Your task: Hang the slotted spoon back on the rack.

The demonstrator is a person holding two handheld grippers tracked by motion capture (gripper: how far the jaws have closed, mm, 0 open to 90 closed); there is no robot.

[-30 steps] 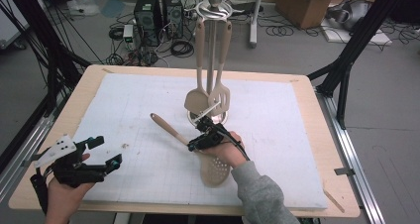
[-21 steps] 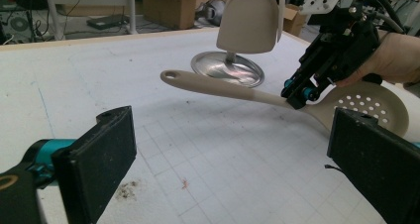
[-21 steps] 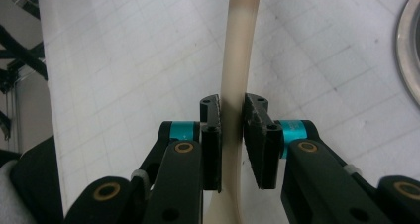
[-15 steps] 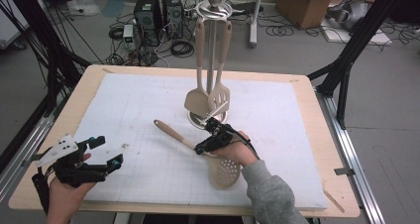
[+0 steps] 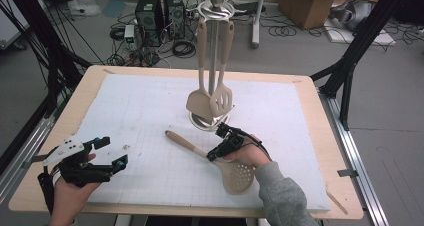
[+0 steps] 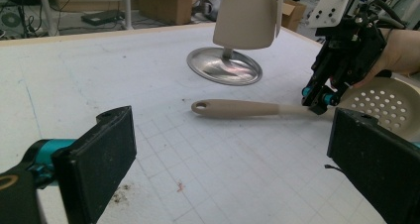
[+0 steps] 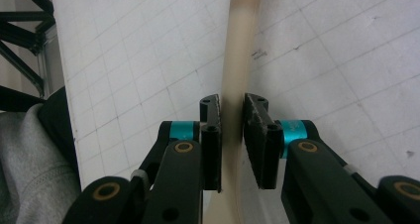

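This is a lab or workshop set up for recording. The wooden counter (image 5: pixel 305 86) carries a white gridded mat (image 5: pixel 150 116) and stands inside a frame of black struts (image 5: pixel 357 46) with metal rails (image 5: pixel 357 158) along its sides. On the grey floor at the upper left of the frame sit two computer towers (image 5: pixel 160 11) amid tangled cables (image 5: pixel 180 48). Cardboard boxes (image 5: pixel 305 3) stand at the upper right.

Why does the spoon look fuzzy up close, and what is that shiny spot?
In the right gripper view the spoon handle sits so near the camera that its lower part blurs. In the left gripper view the metal base of the stand mirrors room light, and the near jaws look soft. The high view is sharper, with faint shadows.
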